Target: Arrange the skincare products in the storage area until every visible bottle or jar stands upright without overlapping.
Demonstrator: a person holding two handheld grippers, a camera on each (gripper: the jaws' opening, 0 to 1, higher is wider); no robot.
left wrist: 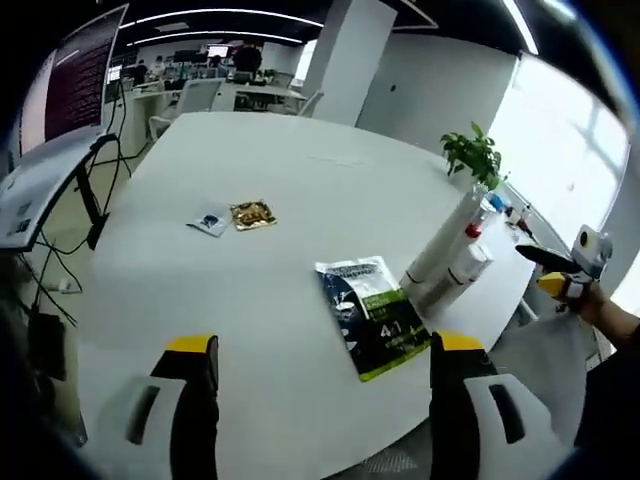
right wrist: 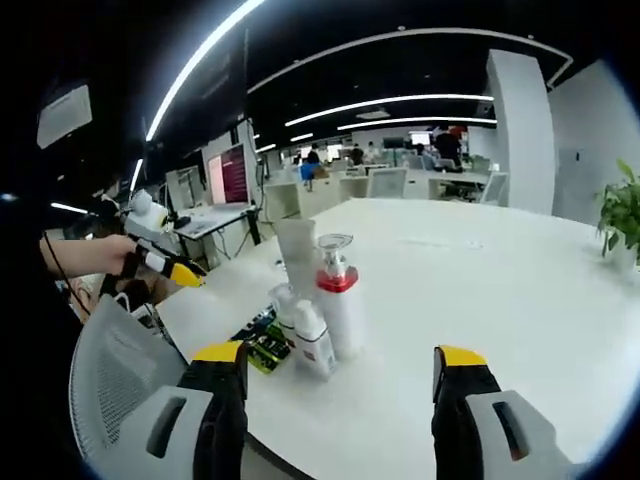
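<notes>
Left gripper [left wrist: 318,395] and right gripper [right wrist: 340,400], jaws apart, empty.

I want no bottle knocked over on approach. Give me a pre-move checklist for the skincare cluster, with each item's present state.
1. Left gripper open, nothing between its jaws: ok.
2. Right gripper open, nothing between its jaws: ok.
3. Red-collared pump bottle upright: ok.
4. Tall white tube upright: ok.
5. Small white bottle standing free: not ok, it leans and crowds against its neighbours, overlapping them in the right gripper view.
6. Green-and-black sachet away from the bottles: cannot tell; it lies flat on the white table close beside the cluster.
</notes>
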